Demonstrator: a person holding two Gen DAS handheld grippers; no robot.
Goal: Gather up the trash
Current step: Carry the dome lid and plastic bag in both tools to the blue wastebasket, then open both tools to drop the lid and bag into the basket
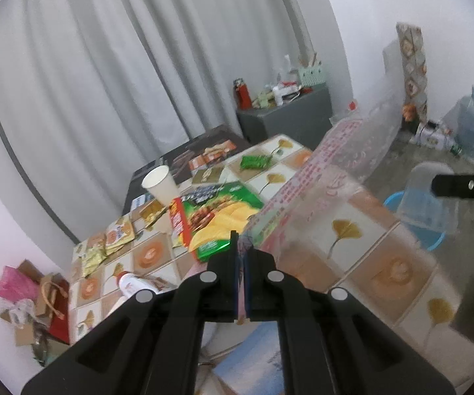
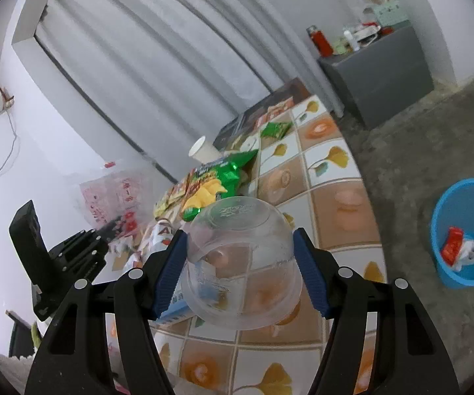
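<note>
My left gripper point(image 1: 242, 247) is shut on the edge of a clear plastic bag with pink print point(image 1: 332, 177), held up over the tiled table point(image 1: 385, 273). The bag also shows in the right wrist view point(image 2: 115, 197), beside the left gripper point(image 2: 105, 230). My right gripper point(image 2: 240, 247) is shut on a clear plastic cup point(image 2: 241, 263), held sideways above the table point(image 2: 335, 197). On the table lie a green chip bag point(image 1: 217, 210) point(image 2: 217, 181), a white paper cup point(image 1: 161, 182) point(image 2: 204, 149), a small green packet point(image 1: 255, 161) and yellow wrappers point(image 1: 118, 237).
A blue bin point(image 2: 467, 230) with red and white trash stands on the floor right of the table; it shows through the bag in the left view point(image 1: 428, 230). A grey cabinet point(image 1: 286, 118) stands at the back. Bags and cardboard point(image 1: 32, 302) lie on the floor at left.
</note>
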